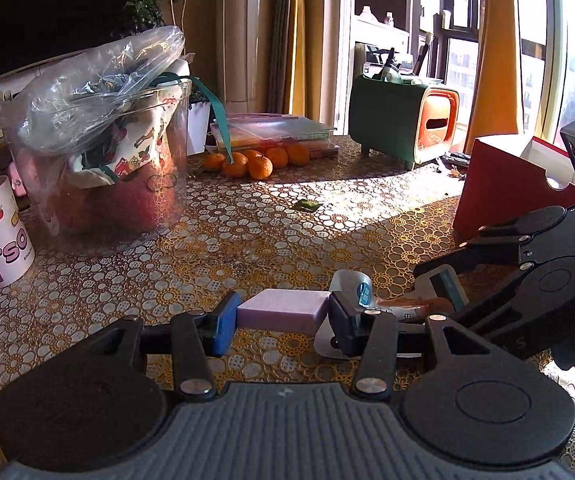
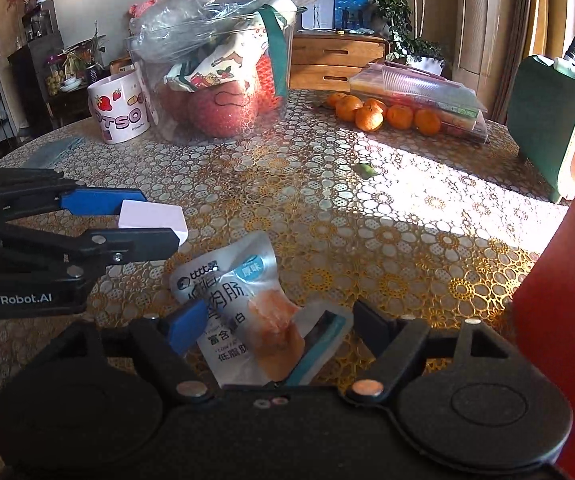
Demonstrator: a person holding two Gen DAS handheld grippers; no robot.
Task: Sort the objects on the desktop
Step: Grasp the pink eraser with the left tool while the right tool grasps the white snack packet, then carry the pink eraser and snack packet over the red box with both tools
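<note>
We have the left gripper clamped on the lilac block, held just above the table near its front edge. The right gripper is spread wide around the snack packet, which lies flat between its fingers, long axis pointing away toward the clear tub. The red box crowds the right side; tangerines and mug sit well apart at the far edge.

Black linkage tongs, blue pads, silver rivets; other tongs alike; white "GenRobot.AI" lettering.
</note>
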